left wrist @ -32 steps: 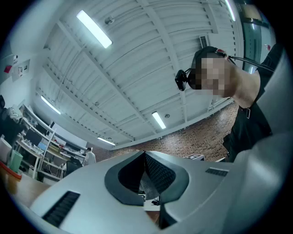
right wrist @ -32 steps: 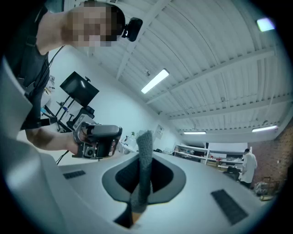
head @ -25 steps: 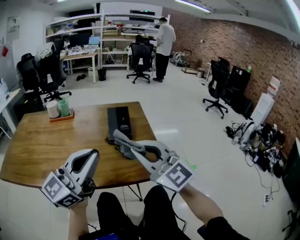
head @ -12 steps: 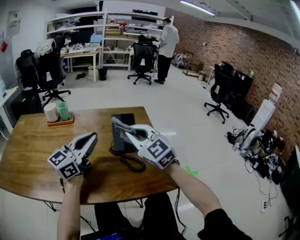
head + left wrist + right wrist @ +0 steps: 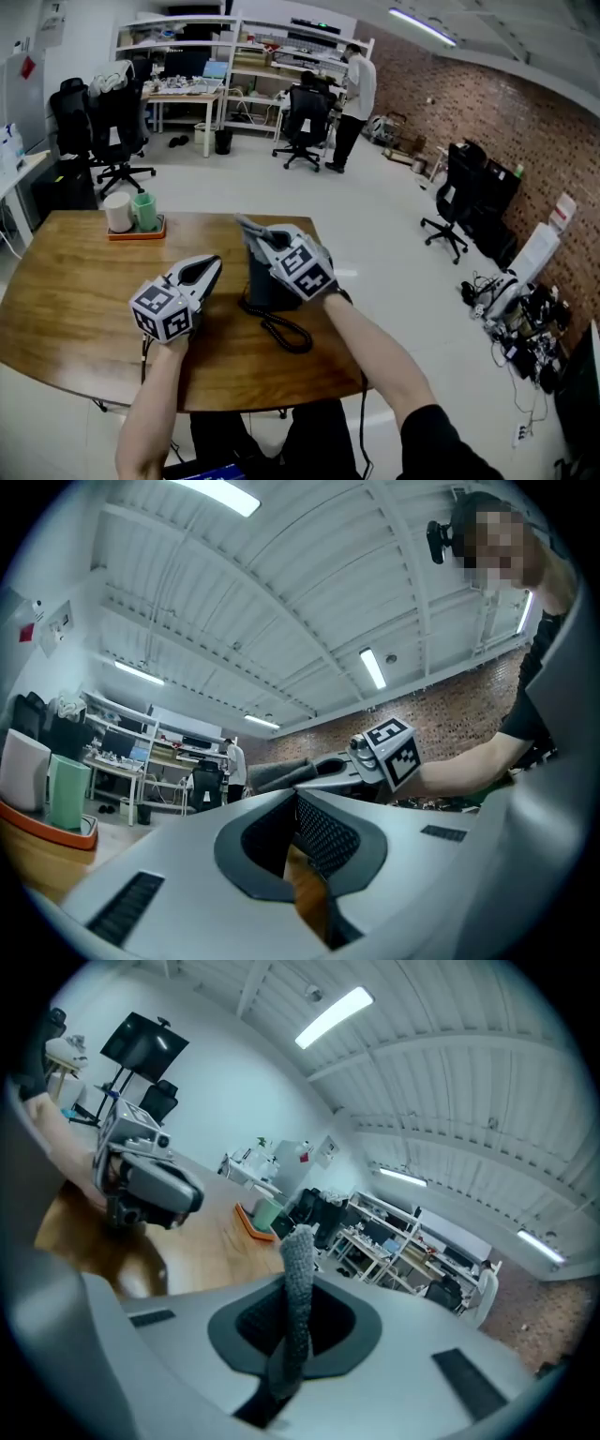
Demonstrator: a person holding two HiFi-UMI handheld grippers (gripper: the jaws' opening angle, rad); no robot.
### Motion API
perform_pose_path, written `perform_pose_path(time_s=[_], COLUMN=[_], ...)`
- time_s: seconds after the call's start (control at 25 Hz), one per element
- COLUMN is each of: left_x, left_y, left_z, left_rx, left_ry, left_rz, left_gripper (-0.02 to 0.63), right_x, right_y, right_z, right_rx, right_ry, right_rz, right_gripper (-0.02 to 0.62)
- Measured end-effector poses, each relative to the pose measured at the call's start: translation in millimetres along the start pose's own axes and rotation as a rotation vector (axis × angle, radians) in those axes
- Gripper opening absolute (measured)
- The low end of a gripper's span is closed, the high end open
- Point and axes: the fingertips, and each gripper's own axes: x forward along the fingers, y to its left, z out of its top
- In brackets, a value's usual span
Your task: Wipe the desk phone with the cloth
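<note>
One cloth (image 5: 298, 1279) clamped in my right hand-held gripper (image 5: 251, 228), at one desk phone (image 5: 262, 286); left hand-held gripper (image 5: 212, 266) closed, empty.

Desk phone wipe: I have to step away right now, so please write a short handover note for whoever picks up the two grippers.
Right gripper: shut on the grey cloth, held over the far end of the desk phone. I cannot tell whether the cloth touches the phone.
Left gripper: shut and empty, over the wooden table just left of the phone.
Done: the cloth is in hand and at the phone.
Left: wipe the phone. No wiped area can be made out, so cover the whole phone.
</note>
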Motion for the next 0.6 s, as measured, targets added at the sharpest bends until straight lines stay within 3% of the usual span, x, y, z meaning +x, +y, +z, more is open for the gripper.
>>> perform_pose_path(time_s=[0.12,0.36,0.6], left_x=[3.9,-1.0,-4.4], left_y=[-11.2,-1.5,3.6], left_z=[-9.4,-9.5,-6.0], left_rx=[0.038,0.022,0.028], left_ry=[0.041,0.041,0.045], left_rz=[-0.025,0.015,0.033], left_gripper=[-0.003,-0.003,-0.003], right_x=[19.7,31.6,-9.0], right_y=[-6.0,0.0,57.5], right_z=[-6.3,-24.3,-26.7], right_rx=[-0.063,-0.164,-0.258], right_ry=[0.051,0.119,0.085], right_rz=[-0.030,-0.036,0.101], right_gripper=[0.025,0.025,0.025])
